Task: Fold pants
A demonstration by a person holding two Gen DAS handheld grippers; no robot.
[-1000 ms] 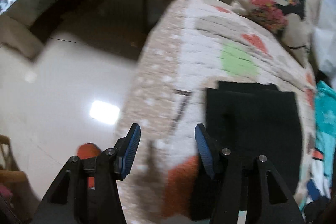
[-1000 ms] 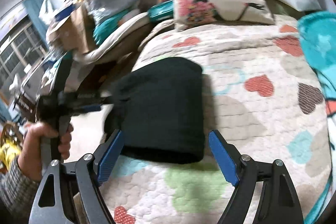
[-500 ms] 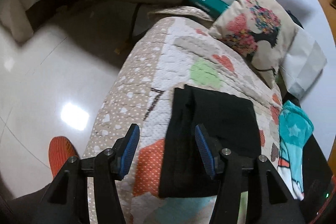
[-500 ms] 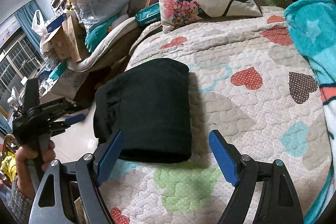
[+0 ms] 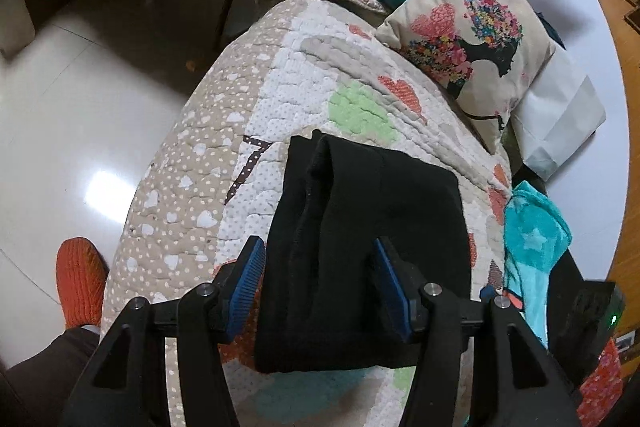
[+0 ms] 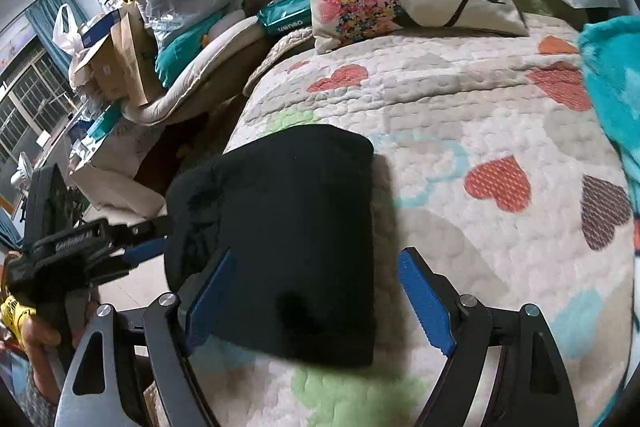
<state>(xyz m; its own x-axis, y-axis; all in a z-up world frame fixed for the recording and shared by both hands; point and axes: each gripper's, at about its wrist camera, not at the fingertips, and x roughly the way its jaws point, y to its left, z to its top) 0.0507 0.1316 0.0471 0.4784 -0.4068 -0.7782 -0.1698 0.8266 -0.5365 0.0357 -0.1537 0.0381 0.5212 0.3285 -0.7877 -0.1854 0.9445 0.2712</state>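
Black pants (image 5: pixel 368 247) lie folded into a thick rectangle on a heart-patterned quilt (image 5: pixel 320 83); they also show in the right wrist view (image 6: pixel 288 227). My left gripper (image 5: pixel 318 285) is open and empty, its jaws above the near part of the pants, with layered edges on the bundle's left side. My right gripper (image 6: pixel 316 303) is open and empty, hovering over the near end of the bundle. The left gripper (image 6: pixel 144 239) also shows in the right wrist view, at the bundle's left edge.
A floral cushion (image 5: pixel 472 27) and a white bag (image 5: pixel 560 123) lie at the quilt's far end. A teal blanket (image 5: pixel 532 239) lies right of the pants. The quilt's left edge drops to a shiny floor (image 5: pixel 80 131). Boxes and bags (image 6: pixel 160 19) crowd the far left.
My left gripper has swung from the quilt's edge to over the pants. My right gripper has moved closer over the bundle. The pants have not moved.
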